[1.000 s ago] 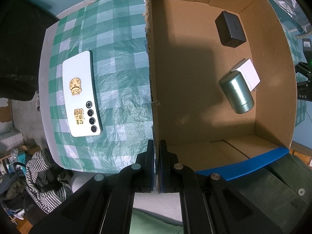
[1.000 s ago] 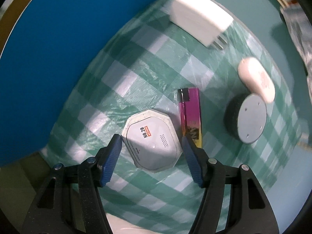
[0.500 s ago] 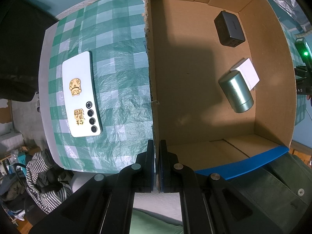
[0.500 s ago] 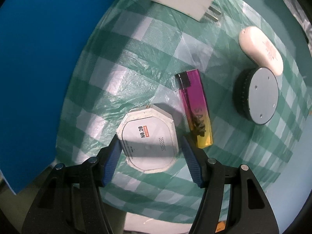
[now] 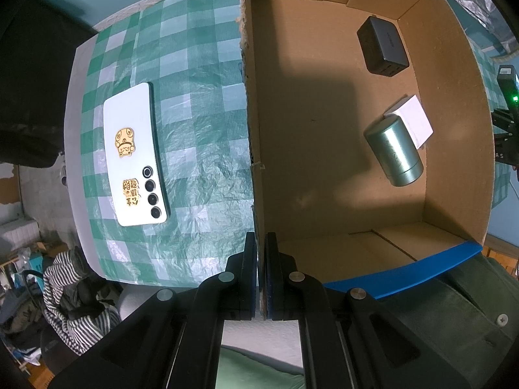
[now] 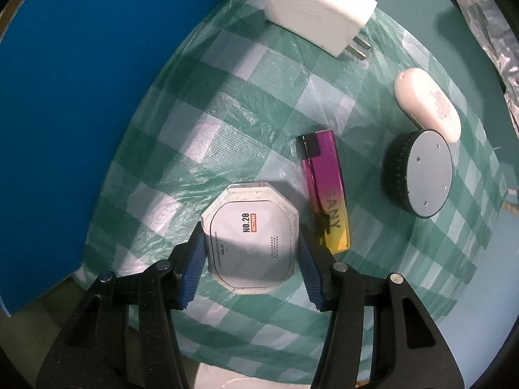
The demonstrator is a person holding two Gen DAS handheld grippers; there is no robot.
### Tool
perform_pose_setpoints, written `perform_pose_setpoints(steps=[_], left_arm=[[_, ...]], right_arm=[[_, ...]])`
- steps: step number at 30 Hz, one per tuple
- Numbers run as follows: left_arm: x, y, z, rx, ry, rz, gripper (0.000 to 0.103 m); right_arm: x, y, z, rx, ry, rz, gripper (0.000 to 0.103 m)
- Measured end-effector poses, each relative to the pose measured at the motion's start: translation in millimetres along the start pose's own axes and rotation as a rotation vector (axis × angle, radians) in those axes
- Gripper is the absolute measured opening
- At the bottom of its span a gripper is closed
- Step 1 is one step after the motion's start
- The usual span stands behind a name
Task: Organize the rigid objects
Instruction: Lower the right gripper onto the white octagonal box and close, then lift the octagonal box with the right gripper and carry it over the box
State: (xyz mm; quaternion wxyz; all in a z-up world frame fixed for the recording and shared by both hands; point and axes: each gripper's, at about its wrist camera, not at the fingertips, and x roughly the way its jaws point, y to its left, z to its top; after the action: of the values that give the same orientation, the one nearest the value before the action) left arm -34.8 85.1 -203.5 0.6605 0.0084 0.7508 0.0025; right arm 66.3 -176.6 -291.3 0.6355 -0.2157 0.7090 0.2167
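Observation:
My left gripper (image 5: 260, 243) is shut on the near wall of an open cardboard box (image 5: 256, 149). Inside the box lie a black charger (image 5: 382, 47), a white cube (image 5: 413, 120) and a green metal tin (image 5: 394, 149). A white phone (image 5: 134, 155) lies face down on the checked cloth left of the box. My right gripper (image 6: 251, 248) is open with its blue pads on either side of a white octagonal case (image 6: 251, 240) marked NO.20, close to its edges. A purple-yellow lighter (image 6: 326, 191) lies just right of the case.
A white plug adapter (image 6: 316, 9), a white oval case (image 6: 426, 107) and a black-and-grey round disc (image 6: 418, 175) lie on the green checked cloth (image 6: 227, 97). The box's blue outer wall (image 6: 74, 97) stands at the left. Striped clothing (image 5: 74, 291) lies beyond the table edge.
My right gripper has come down and forward over the octagonal case, and its pads have narrowed around it. The left gripper has not moved.

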Motion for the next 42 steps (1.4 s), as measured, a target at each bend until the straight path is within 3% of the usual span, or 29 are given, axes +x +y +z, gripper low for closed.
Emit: perform_pose_setpoints(steps=[21, 42], left_arm=[[-0.6, 0.4, 0.7, 0.015, -0.002, -0.003, 0.005], [-0.4, 0.3, 0.7, 0.014, -0.001, -0.003, 0.005]], right_arm=[[-85.0, -27.9, -13.2, 0.054, -0.118, 0.061, 0.053], [-165.1, 10.0, 18.9, -0.022, -0.258, 0.088, 0.053]])
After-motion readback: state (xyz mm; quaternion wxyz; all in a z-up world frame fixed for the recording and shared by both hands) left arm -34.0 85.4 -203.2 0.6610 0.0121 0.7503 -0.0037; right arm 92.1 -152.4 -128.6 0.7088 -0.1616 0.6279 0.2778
